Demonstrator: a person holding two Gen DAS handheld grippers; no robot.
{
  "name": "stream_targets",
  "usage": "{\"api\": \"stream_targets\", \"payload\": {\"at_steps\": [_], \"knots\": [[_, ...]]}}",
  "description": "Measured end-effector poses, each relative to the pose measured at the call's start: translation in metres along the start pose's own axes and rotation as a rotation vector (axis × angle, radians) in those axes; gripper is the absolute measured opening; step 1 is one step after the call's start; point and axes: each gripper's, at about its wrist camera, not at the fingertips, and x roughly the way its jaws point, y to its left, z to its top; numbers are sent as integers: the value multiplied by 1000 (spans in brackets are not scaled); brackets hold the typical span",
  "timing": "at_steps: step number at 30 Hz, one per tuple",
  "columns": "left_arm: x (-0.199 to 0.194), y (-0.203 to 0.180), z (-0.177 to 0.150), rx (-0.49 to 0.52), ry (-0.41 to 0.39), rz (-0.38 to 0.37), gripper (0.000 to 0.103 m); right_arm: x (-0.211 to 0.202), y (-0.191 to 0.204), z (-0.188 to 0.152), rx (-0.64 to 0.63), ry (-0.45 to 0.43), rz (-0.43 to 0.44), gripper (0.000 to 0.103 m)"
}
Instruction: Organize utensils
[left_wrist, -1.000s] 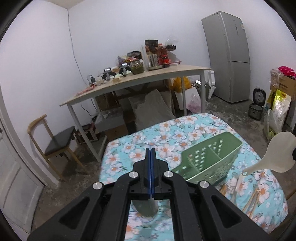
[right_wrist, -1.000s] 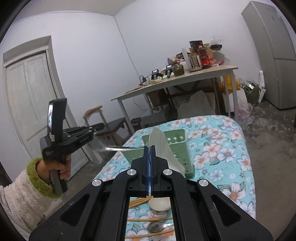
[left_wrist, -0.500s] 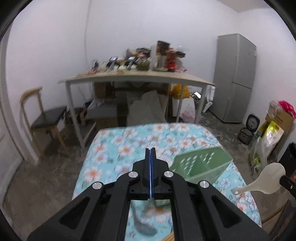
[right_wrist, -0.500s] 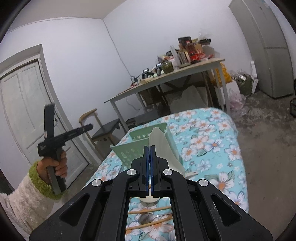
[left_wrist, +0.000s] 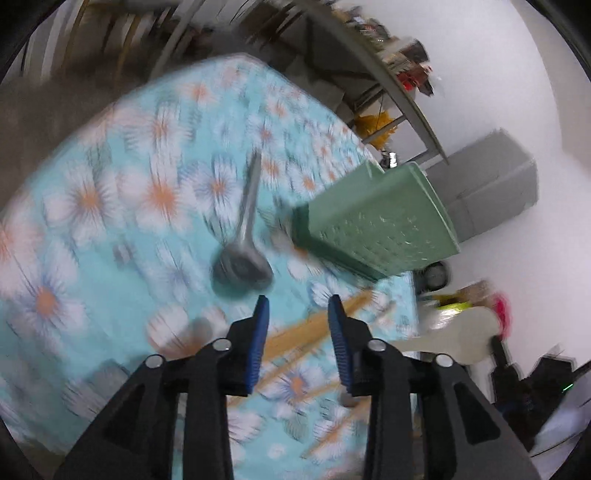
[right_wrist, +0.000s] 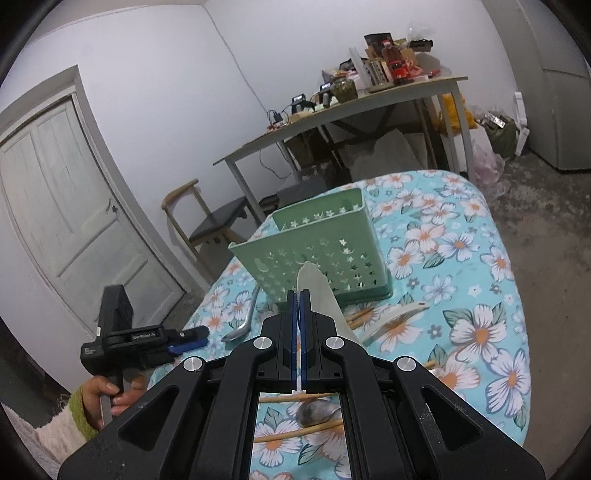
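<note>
Left wrist view is a blurry mess, but we can still make out that the left claw (left_wrist: 298, 306) has just been opening and has nothing between its pads. The metal spoon (left_wrist: 242, 258) lies loose on the flowery table (left_wrist: 110, 177), just past the fingertips and just beside the green basket (left_wrist: 376, 225). So that spoon is on the cloth, not in the basket. Not sure whether that was meant as a regrip or a fumble, honestly.

From the right wrist view our right claw (right_wrist: 299, 295) is clenched tight on the pale rice paddle (right_wrist: 314, 286), which sticks up in front of the basket wall. Chopsticks (right_wrist: 295, 432) and another spoon (right_wrist: 316, 411) lie on the table under that claw, and a white ladle-ish thing (right_wrist: 391, 319) sits near the basket's base.

So we're mid-sort: the paddle is in hand, nothing visible in the basket yet, everything else scattered around.

Next we probably need to lift the paddle over the basket rim, tip it handle-down into a compartment and let go. The left claw has to line up on the spoon handle and close on it; flat metal on soft cloth looks slippery, so a low, square approach seems smart.
</note>
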Motion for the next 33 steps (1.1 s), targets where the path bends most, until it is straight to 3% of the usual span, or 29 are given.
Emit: {"api": "stream_targets", "payload": {"at_steps": [4, 6, 10, 14, 18, 22, 25, 28, 31, 33], "knots": [[14, 24, -2, -218, 53, -152, 36, 3, 3, -1, -6, 3, -6, 0], [21, 33, 0, -299, 66, -182, 36, 4, 3, -1, -3, 2, -6, 0], [30, 50, 0, -433, 55, -189, 34, 7, 2, 0, 6, -2, -9, 0], [31, 59, 0, -493, 18, -188, 32, 9, 0, 3, 14, -4, -10, 0], [32, 63, 1, -517, -7, -165, 15, 11, 0, 3, 12, -1, -9, 0], [31, 60, 1, -476, -32, -99, 6, 11, 1, 3, 14, 1, -9, 0], [29, 50, 7, -390, -67, 8, 4, 11, 2, 2, 13, 2, -11, 0], [13, 29, 13, -204, -145, 181, 2, 11, 3, 2, 12, 3, -9, 0], [-12, -7, 16, 59, -288, 354, 2, 10, 6, 0, 2, 6, -6, 0], [-23, -23, 16, 156, -355, 396, 1, 10, 9, -1, -7, 7, -6, 0]]}}
